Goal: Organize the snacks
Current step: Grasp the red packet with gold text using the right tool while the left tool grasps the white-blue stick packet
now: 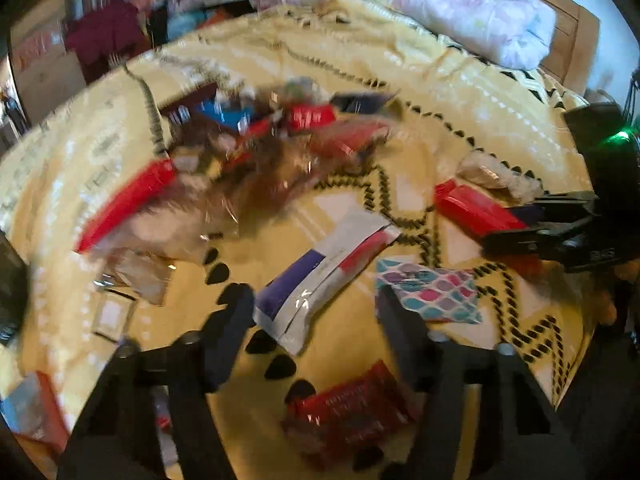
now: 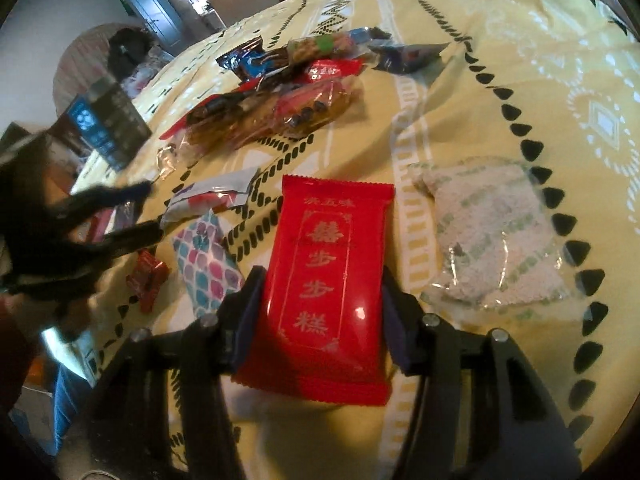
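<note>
A red packet with gold characters (image 2: 324, 280) lies on the yellow bedspread (image 2: 520, 80), and my right gripper (image 2: 323, 280) is shut on it, a pad against each long side. The left wrist view shows the same grip at the right edge, the right gripper (image 1: 512, 220) on the red packet (image 1: 476, 208). My left gripper (image 1: 312, 300) hovers open over a white, purple and red packet (image 1: 324, 276), which lies between and beyond its tips; the blur hides any contact. In the right wrist view the left gripper (image 2: 154, 208) stands just short of that packet (image 2: 212, 200).
A heap of mixed snacks (image 2: 272, 104) sits further up the bed. Nearby lie a teal-and-pink patterned packet (image 2: 208, 264), a small dark red wrapper (image 2: 146, 280) and a clear bag of white puffed snack (image 2: 492, 236). A folded quilt (image 1: 440, 4) lies against the wooden headboard.
</note>
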Demonstrator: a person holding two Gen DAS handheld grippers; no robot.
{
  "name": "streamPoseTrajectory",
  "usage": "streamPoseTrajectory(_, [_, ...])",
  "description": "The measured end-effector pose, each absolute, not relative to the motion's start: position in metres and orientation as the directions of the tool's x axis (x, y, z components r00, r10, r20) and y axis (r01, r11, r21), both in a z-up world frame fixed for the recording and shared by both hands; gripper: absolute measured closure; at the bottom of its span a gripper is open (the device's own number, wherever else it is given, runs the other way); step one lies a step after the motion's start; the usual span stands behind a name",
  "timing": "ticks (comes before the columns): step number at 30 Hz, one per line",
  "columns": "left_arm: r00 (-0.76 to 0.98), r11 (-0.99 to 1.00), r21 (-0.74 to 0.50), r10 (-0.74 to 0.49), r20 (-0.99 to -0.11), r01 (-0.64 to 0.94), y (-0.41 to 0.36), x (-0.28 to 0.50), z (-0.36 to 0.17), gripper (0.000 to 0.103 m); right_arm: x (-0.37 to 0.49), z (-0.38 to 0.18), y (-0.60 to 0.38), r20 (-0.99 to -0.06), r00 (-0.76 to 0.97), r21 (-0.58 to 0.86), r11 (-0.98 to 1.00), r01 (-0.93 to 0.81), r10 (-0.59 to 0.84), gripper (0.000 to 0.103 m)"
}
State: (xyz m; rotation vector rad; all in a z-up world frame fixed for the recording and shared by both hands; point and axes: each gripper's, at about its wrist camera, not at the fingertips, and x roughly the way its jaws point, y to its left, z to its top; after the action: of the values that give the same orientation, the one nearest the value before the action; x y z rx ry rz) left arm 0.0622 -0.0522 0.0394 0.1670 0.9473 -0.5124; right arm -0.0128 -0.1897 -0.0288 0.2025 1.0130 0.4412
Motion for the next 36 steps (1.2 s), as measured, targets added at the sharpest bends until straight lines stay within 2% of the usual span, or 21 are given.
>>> streamPoseTrajectory(3, [0.463, 0.864, -0.118, -0.373, -0.804, 0.490, -0.051, 0.071, 0.032, 0.042, -0.014, -0.031, -0.190, -0.772, 0.448, 0.362, 0.891, -0.273, 0.451, 0.049])
streamPoseTrajectory(7, [0.434, 0.853, -0.087, -0.347, -0.832, 0.515, -0.063, 0.078, 0.016, 0.042, -0.010, -0.033, -0.190, -0.772, 0.440, 0.365, 0.887, -0.284, 0.459, 0.049])
streamPoseTrajectory(8, [0.432, 0.855, -0.090, -0.346, -0.833, 0.511, -0.064, 0.080, 0.016, 0.046, -0.009, -0.033, -0.190, -0.773, 0.439, 0.361, 0.887, -0.287, 0.457, 0.049])
streamPoseTrajectory(9, [0.428, 0.856, -0.098, -0.349, -0.833, 0.508, -0.064, 0.080, 0.016, 0.060, -0.010, -0.032, -0.190, -0.775, 0.440, 0.355, 0.889, -0.291, 0.453, 0.049])
streamPoseTrajectory(10, [0.418, 0.858, -0.119, -0.358, -0.835, 0.499, -0.064, 0.081, 0.017, 0.070, -0.009, -0.032, -0.190, -0.776, 0.441, 0.350, 0.890, -0.293, 0.450, 0.049])
streamPoseTrajectory(13, [0.387, 0.853, -0.173, -0.393, -0.834, 0.493, -0.065, 0.080, 0.021, 0.069, -0.010, -0.030, -0.188, -0.785, 0.439, 0.337, 0.896, -0.290, 0.437, 0.049])
streamPoseTrajectory(14, [0.406, 0.850, -0.168, -0.401, -0.822, 0.499, -0.067, 0.076, 0.025, 0.068, -0.010, -0.030, -0.188, -0.788, 0.437, 0.331, 0.898, -0.291, 0.433, 0.049])
streamPoseTrajectory(15, [0.425, 0.850, -0.159, -0.403, -0.810, 0.502, -0.068, 0.074, 0.027, 0.060, -0.010, -0.029, -0.187, -0.790, 0.436, 0.328, 0.898, -0.292, 0.430, 0.049])
streamPoseTrajectory(16, [0.454, 0.855, -0.138, -0.394, -0.799, 0.499, -0.070, 0.072, 0.031, 0.046, -0.009, -0.029, -0.187, -0.793, 0.433, 0.326, 0.899, -0.292, 0.429, 0.048])
streamPoseTrajectory(18, [0.488, 0.860, -0.123, -0.393, -0.779, 0.495, -0.077, 0.070, 0.037, 0.035, -0.008, -0.030, -0.186, -0.796, 0.427, 0.325, 0.899, -0.295, 0.428, 0.048])
streamPoseTrajectory(20, [0.480, 0.857, -0.147, -0.409, -0.776, 0.494, -0.082, 0.076, 0.038, 0.035, -0.008, -0.031, -0.187, -0.796, 0.425, 0.331, 0.897, -0.292, 0.432, 0.048])
streamPoseTrajectory(23, [0.420, 0.854, -0.169, -0.403, -0.814, 0.492, -0.089, 0.087, 0.026, 0.044, -0.008, -0.031, -0.188, -0.794, 0.427, 0.334, 0.897, -0.288, 0.433, 0.049])
streamPoseTrajectory(24, [0.385, 0.850, -0.178, -0.399, -0.832, 0.495, -0.091, 0.090, 0.020, 0.054, -0.008, -0.031, -0.188, -0.793, 0.427, 0.336, 0.897, -0.288, 0.434, 0.050])
streamPoseTrajectory(26, [0.384, 0.851, -0.175, -0.395, -0.835, 0.495, -0.091, 0.088, 0.016, 0.059, -0.009, -0.030, -0.189, -0.791, 0.430, 0.335, 0.896, -0.291, 0.435, 0.050])
streamPoseTrajectory(28, [0.384, 0.850, -0.178, -0.398, -0.833, 0.496, -0.089, 0.085, 0.018, 0.073, -0.010, -0.030, -0.190, -0.787, 0.435, 0.338, 0.895, -0.291, 0.439, 0.050])
streamPoseTrajectory(30, [0.406, 0.856, -0.187, -0.408, -0.818, 0.483, -0.087, 0.080, 0.024, 0.076, -0.012, -0.026, -0.192, -0.775, 0.450, 0.343, 0.894, -0.290, 0.443, 0.051])
streamPoseTrajectory(36, [0.536, 0.891, -0.154, -0.386, -0.751, 0.426, -0.075, 0.054, 0.066, 0.076, -0.015, 0.004, -0.192, -0.736, 0.514, 0.320, 0.895, -0.310, 0.441, 0.051])
